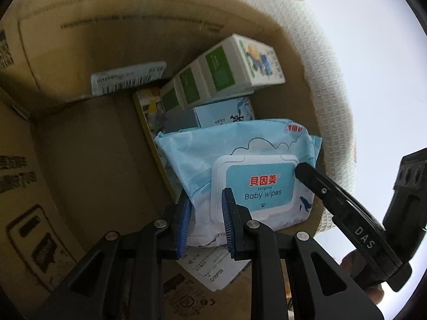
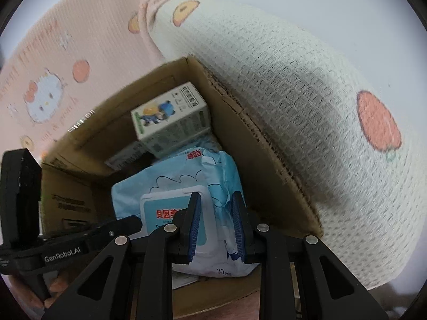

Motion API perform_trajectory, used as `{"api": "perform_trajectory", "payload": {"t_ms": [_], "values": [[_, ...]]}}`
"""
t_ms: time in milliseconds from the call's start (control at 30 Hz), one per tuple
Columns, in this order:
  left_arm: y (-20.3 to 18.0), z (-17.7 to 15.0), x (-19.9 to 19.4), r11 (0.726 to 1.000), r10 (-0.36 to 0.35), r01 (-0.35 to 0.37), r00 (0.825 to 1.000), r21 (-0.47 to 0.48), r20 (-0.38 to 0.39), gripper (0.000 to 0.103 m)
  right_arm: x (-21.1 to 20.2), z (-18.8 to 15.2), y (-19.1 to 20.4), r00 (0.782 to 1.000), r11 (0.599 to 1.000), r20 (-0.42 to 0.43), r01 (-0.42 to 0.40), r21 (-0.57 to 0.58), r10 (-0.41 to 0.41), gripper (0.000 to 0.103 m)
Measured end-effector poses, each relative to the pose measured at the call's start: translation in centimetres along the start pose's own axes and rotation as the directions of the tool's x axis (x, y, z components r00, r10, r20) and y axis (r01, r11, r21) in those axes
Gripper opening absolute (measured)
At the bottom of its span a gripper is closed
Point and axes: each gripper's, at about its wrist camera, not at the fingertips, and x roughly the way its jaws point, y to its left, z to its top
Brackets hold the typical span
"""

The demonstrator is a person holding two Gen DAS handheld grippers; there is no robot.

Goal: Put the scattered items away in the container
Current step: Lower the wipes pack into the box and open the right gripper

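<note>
Left wrist view: close, steeply downward into the cardboard box (image 1: 80,138), from its near edge. Right wrist view: close, steeply downward, from the box's (image 2: 240,144) near right. Shared: baby wipes pack (image 1: 240,165) (image 2: 173,184), green-and-white carton (image 1: 234,64) (image 2: 170,117), cream blanket (image 1: 328,101) (image 2: 293,122) at right.

Cream waffle-weave blanket (image 2: 307,138), rolled or bunched, pressed against the outer side of the cardboard wall; printed with an orange round fruit motif (image 2: 379,122). Same blanket in the left wrist view (image 1: 328,101). Beyond the blanket, pink bedding (image 2: 53,61) with a white cartoon cat face (image 2: 44,101) and small orange prints. Plain pale wall (image 2: 333,8) behind the blanket.
</note>
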Motion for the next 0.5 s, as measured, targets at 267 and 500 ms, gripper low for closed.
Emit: {"api": "perform_trajectory", "payload": {"t_ms": [267,500], "values": [[-0.7,0.0,1.6,0.999,-0.015,0.017,0.998,0.039,-0.055,0.024,1.3,0.9,-0.1,0.994,0.995,-0.059,0.098,0.006,-0.097,0.021],[-0.5,0.0,1.8,0.999,-0.031,0.034,0.997,0.034,-0.076,0.037,1.2,0.5,0.7,0.991,0.993,-0.072,0.115,0.010,-0.114,0.021]]}}
